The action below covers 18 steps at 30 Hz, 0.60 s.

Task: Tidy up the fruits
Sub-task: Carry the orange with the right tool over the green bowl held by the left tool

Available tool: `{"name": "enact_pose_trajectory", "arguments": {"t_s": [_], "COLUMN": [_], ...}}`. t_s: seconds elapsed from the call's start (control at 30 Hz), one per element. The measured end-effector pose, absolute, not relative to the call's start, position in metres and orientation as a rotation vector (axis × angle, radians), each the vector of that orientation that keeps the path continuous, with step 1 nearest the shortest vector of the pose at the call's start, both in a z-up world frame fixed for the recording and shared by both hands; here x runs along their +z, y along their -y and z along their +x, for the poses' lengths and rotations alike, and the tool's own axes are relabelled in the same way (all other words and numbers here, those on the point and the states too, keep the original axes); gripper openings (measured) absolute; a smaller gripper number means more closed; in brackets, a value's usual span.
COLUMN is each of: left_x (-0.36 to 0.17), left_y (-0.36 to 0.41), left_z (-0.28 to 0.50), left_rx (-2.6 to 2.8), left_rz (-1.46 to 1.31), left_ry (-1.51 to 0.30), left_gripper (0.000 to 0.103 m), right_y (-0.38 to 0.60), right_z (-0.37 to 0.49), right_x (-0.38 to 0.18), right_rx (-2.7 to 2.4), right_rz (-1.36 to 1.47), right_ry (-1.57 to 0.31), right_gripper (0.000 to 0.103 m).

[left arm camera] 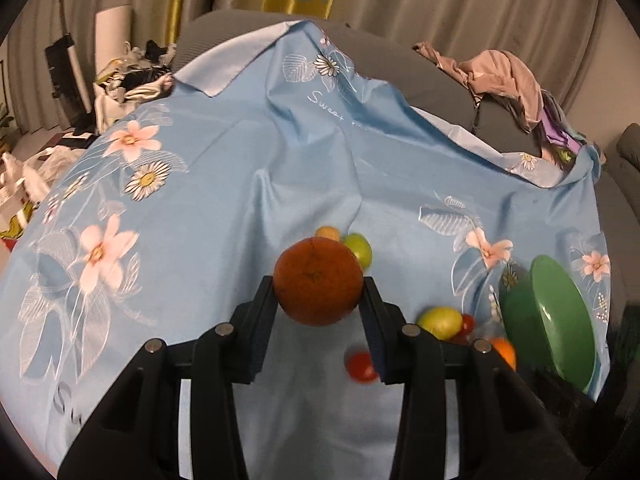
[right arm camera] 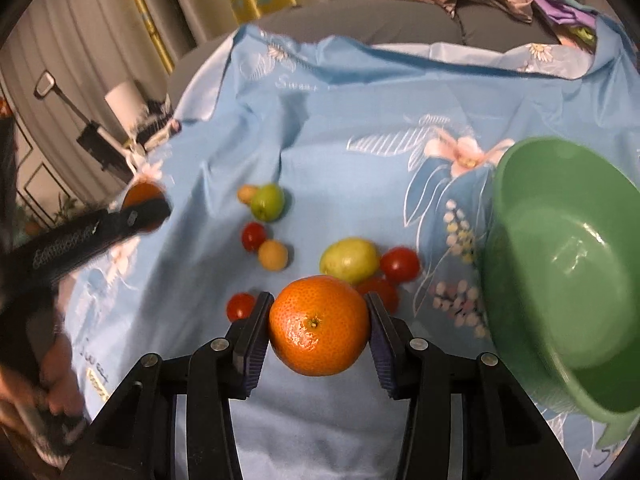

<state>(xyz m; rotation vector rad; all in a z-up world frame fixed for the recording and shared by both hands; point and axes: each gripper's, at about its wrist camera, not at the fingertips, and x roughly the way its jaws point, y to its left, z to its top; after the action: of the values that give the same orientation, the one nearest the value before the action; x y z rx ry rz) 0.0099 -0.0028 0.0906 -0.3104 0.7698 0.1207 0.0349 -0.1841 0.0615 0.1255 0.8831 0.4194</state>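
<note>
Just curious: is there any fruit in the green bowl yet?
No, the green bowl shows only its bare inside in the right wrist view.

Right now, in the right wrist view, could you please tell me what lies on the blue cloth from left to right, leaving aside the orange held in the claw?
Red tomato nearest the claw → small yellow fruit → large yellow-green fruit → red tomato → green bowl.
</note>
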Motion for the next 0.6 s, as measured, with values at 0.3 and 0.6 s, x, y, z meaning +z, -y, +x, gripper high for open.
{"name": "enact_pose_trajectory", "arguments": {"t_s": [0.3,0.6], "left_x": [0.085,0.103], "left_y": [0.019,0.032], "left_z": [-0.014,-0.03], "left_rx": [0.056,0.01], "left_rz": [-0.27,-0.245], "left_ry": [-0.744,-0.672], "left_gripper": [0.041,0.041], "right_y": [0.192,0.201], "right_z": [0.03,0.02], "right_x": [0.07,0.077], "right_rx": [0.455,0.474], "right_rz": [0.2,0.251], "right_ry": [-0.844,-0.811], "right_gripper": [0.048,0.048]}}
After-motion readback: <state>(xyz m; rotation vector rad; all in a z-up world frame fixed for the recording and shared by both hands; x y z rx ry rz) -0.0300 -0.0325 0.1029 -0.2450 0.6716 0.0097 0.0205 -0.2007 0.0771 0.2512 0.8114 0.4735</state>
